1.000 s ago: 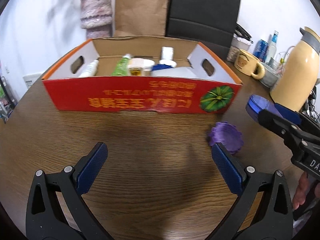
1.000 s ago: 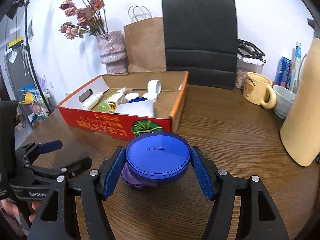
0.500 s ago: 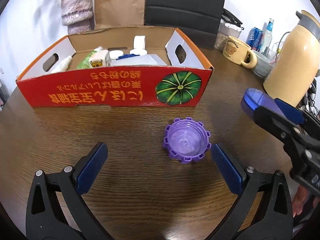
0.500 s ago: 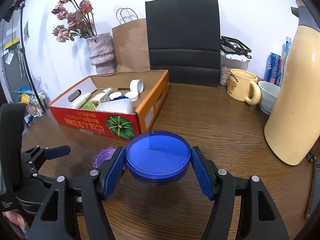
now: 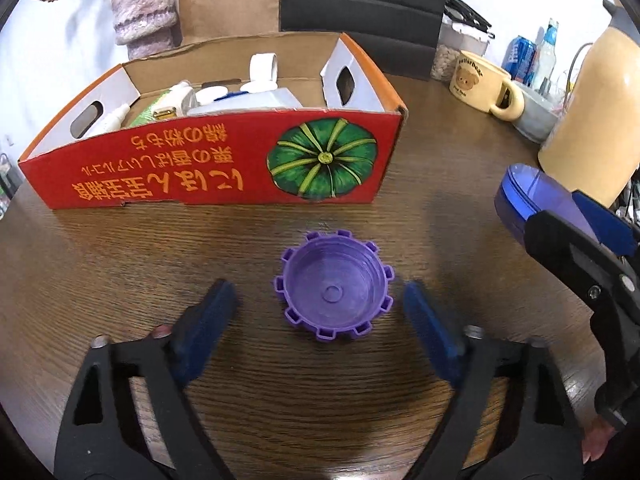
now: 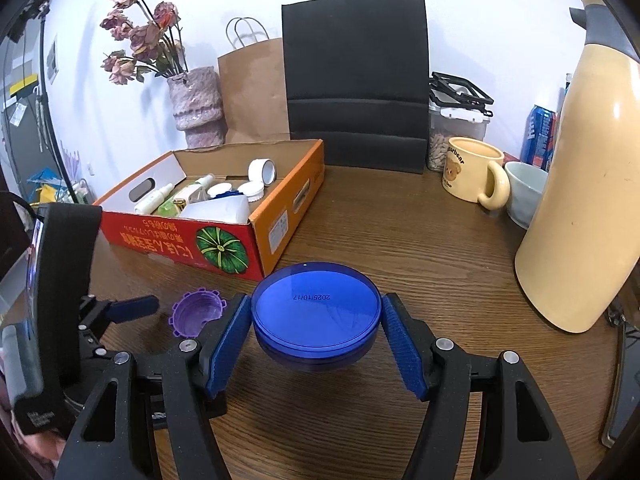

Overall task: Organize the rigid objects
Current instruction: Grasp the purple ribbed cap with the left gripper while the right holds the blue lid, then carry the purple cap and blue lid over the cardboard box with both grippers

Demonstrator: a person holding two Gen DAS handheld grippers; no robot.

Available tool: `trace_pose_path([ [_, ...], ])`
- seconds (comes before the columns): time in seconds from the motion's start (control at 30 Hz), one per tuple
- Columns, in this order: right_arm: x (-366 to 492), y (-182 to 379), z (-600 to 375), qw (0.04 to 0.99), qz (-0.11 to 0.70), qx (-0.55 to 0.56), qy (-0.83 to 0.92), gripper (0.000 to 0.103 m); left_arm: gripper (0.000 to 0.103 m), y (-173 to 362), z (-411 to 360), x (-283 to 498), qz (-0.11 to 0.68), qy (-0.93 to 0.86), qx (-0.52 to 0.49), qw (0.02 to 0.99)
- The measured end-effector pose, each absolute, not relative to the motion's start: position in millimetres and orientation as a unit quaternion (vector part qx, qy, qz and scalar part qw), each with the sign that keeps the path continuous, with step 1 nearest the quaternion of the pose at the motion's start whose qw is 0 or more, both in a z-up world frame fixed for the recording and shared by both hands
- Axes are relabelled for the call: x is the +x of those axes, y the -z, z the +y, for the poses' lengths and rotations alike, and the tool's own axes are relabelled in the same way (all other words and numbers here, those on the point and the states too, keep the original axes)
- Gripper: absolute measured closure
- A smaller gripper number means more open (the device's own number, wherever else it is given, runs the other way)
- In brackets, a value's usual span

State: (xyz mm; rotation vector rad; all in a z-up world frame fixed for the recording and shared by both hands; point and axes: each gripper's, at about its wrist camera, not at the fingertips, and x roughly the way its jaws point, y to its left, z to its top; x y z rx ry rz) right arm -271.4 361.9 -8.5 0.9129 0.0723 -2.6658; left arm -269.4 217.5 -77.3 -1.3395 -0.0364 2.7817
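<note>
The left gripper point(image 5: 320, 312) points down at the wooden table point(image 5: 120, 248), and a purple cap point(image 5: 334, 290) with a notched rim lies open side up between its two blue pads point(image 5: 430, 330); the jaws have just been closing, but a gap shows on each side of the cap, so they stand open and nothing is held. To the right, the right gripper point(image 6: 316, 330) is closed on a round blue lid point(image 6: 316, 306), its pads pressing the lid's rim on both sides, with a printed date on the flat top. The lid is lifted clear of the table, just beside the purple cap in the right wrist view. Behind the cap stands a red cardboard box point(image 5: 208, 168) with a green pumpkin picture on its near wall and orange writing upside down. Inside it lie small white bottles point(image 6: 154, 198), white caps point(image 6: 252, 190) and a roll of white tape point(image 6: 262, 170). Further right, well apart from the box, stand a tall cream flask point(image 6: 584, 200), a yellow mug point(image 6: 474, 172) with a bear on it and a pale bowl point(image 6: 524, 192). At the back, along the white wall, are a pinkish vase point(image 6: 196, 106) of dried flowers, a brown paper bag point(image 6: 254, 88) and a black paper bag point(image 6: 356, 80)
</note>
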Motion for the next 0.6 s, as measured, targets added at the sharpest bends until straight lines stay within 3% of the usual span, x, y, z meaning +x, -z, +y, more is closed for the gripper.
trace_pose_path([
  [0.07,-272.3,10.1,360.9,0.159,0.027,0.321,0.933,0.032,0.044,75.9,218.1,-267.5,-0.013,-0.902,-0.43,0.033],
  [0.13,-273.3,11.8,360.5,0.157,0.028,0.322,0.933,0.032,0.053,74.3,217.6,-265.9,-0.017,-0.903,-0.427,0.042],
  [0.6,-262.3,10.3,350.4,0.163,0.032,0.303,0.939,0.032,0.053,64.7,209.4,-256.6,-0.009,-0.911,-0.41,0.051],
])
